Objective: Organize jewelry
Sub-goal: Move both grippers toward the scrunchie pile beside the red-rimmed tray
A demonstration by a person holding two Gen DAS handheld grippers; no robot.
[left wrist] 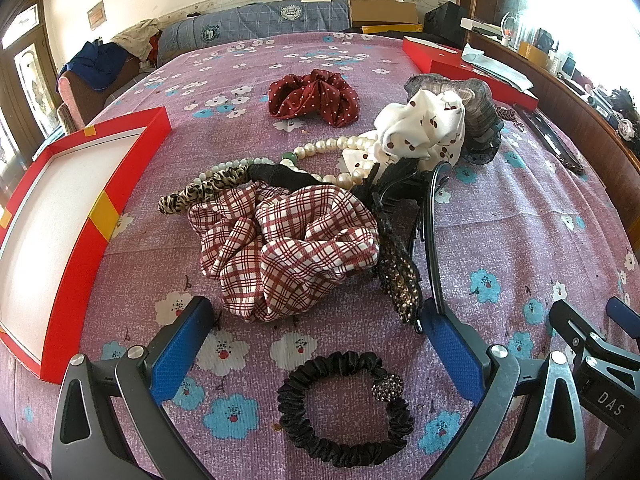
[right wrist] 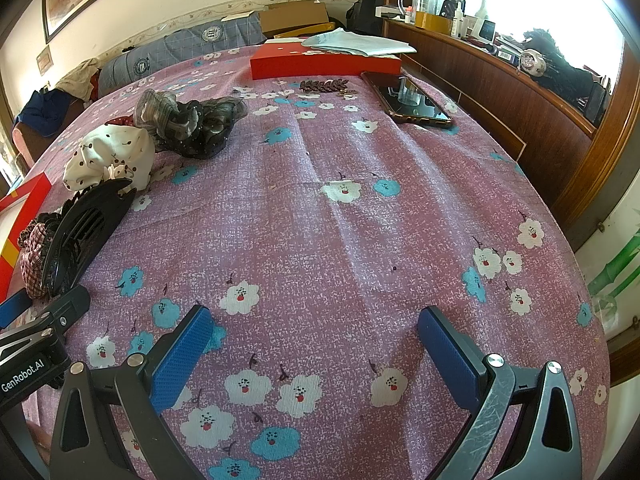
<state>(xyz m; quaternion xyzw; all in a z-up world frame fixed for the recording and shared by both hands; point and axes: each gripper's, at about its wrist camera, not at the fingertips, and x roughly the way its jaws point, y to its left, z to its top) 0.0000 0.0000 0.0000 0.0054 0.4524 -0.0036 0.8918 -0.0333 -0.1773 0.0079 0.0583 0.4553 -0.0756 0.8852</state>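
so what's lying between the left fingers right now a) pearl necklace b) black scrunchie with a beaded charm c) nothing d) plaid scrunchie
b: the black scrunchie lies flat on the cloth between the open left fingers, while the plaid scrunchie and the pearl necklace sit farther ahead.

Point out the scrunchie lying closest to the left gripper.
The thin black satin scrunchie with a beaded knot, lying alone between the left gripper fingers; the others sit farther away.
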